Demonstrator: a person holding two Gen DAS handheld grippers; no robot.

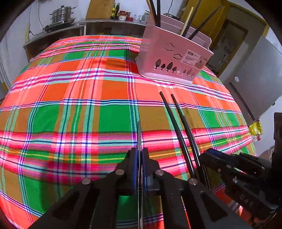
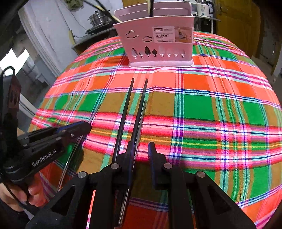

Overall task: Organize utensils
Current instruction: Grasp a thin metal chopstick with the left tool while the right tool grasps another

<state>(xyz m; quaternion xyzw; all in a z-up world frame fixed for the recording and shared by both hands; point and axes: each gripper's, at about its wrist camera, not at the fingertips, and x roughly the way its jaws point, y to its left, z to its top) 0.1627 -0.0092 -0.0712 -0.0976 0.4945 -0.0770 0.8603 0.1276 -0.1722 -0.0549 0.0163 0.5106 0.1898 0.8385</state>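
Note:
A pink utensil basket (image 1: pixel 173 58) stands at the far side of the plaid table and holds several chopsticks; it also shows in the right wrist view (image 2: pixel 158 44). Two black chopsticks (image 1: pixel 178 126) lie side by side in front of it, also seen in the right wrist view (image 2: pixel 131 112). My left gripper (image 1: pixel 140 153) is shut on a thin metal utensil (image 1: pixel 139 135), seen edge-on; it also shows in the right wrist view (image 2: pixel 84 126). My right gripper (image 2: pixel 141 149) is slightly open around the near ends of the black chopsticks, with a thin metal utensil (image 2: pixel 142 116) beside them.
The plaid tablecloth (image 1: pixel 70 105) covers the whole table. A counter with a steel pot (image 1: pixel 60 15) and bottles stands behind. A grey cabinet (image 1: pixel 255 74) is at the right. A kettle (image 2: pixel 204 8) sits behind the basket.

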